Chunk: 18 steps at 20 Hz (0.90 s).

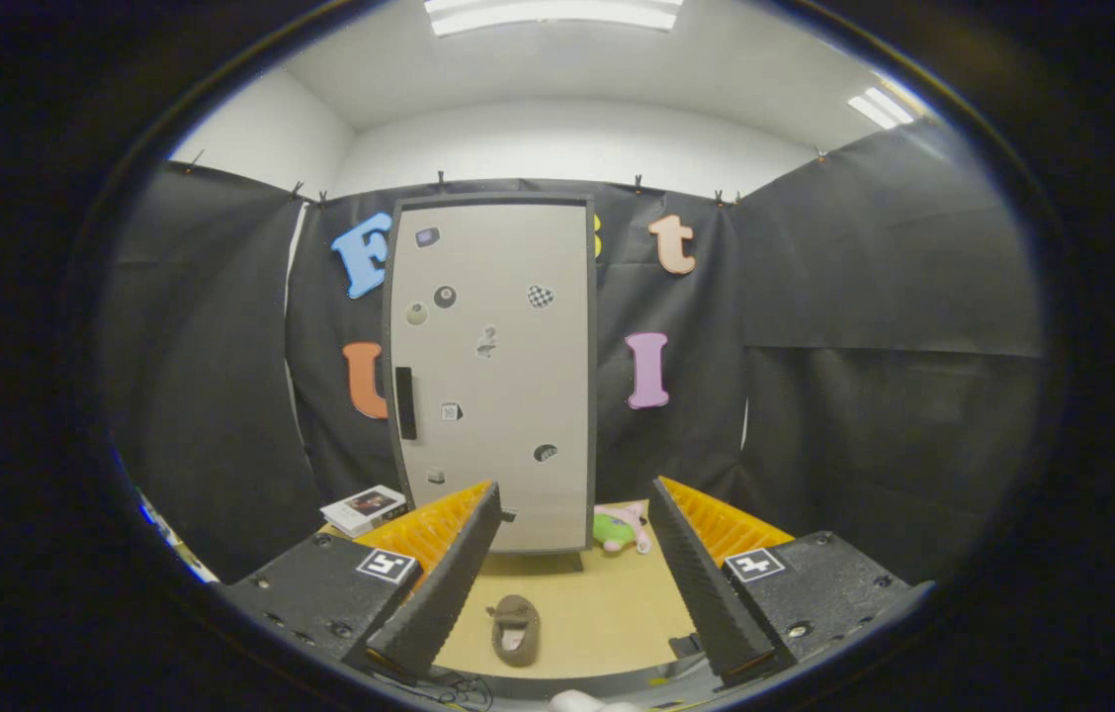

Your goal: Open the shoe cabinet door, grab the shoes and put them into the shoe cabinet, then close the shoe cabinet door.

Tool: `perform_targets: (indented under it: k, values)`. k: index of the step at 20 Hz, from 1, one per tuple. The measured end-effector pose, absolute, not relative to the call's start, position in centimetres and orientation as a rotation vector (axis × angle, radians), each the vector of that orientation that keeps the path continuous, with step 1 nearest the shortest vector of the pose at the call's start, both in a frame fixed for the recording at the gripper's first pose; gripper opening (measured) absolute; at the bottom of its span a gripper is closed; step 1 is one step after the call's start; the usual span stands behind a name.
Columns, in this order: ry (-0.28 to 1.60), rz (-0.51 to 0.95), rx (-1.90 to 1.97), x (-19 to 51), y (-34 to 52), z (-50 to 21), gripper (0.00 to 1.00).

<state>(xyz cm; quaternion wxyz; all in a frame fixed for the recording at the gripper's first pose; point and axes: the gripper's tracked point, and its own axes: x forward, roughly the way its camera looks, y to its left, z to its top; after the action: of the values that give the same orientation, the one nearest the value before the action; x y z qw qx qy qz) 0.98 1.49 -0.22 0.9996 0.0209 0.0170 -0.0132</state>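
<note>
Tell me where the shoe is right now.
The shoe lies on the tan floor between the open claw's fingers, in front of the closed cabinet, apart from it.

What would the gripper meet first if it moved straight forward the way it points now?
Probably the closed shoe cabinet door. The open gripper points at it; the brown shoe lies lower on the table, seemingly under that line, though depth is unclear.

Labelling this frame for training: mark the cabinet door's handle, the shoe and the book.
handle [405, 402], gripper view, middle of the black bar on the closed door.
shoe [515, 630], gripper view, its opening, between the open gripper [577, 583] fingers.
book [367, 508], gripper view, its cover.
</note>
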Motion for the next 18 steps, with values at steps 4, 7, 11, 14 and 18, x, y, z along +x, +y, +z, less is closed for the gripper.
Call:
perform_targets:
  k: [4, 7, 11, 14, 18]
  values:
    - [0.049, 0.012, 0.042, 3.0, 3.6, -0.5, 0.98]
    - [0.055, 0.043, 0.02, 5.5, 5.3, -0.4, 0.98]
    - [0.042, 0.121, 0.0, 10.8, 9.2, -0.9, 0.99]
    - [0.041, 0.198, 0.003, 15.1, 12.8, -1.5, 0.99]
    - [0.05, 0.287, 0.004, 20.7, 17.0, -1.9, 0.99]
